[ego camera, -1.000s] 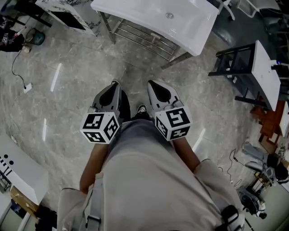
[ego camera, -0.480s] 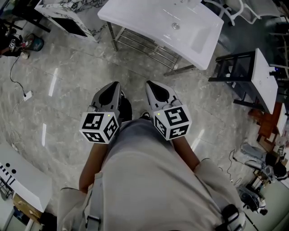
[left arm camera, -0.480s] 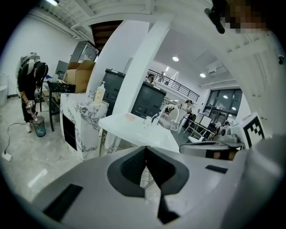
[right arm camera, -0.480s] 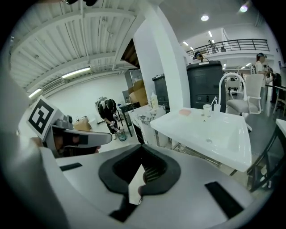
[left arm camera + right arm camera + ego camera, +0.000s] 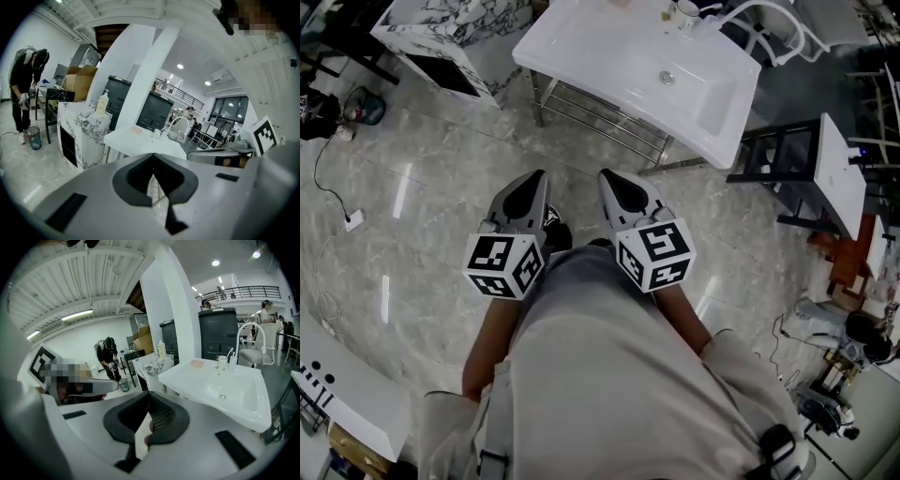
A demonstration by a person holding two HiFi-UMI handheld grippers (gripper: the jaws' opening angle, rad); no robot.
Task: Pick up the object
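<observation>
No words, numbers or brand names can be read in any view. The only printed signs are the black-and-white square code patterns on the white plastic marker cube (image 5: 508, 265) of the left gripper (image 5: 528, 180) and on the matching white cube (image 5: 654, 255) of the right gripper (image 5: 615, 178) (blocky patterns, not letters).

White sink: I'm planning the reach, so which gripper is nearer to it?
Right. The right gripper sits just short of the white sink; the left gripper sits farther off, to the left.
</observation>
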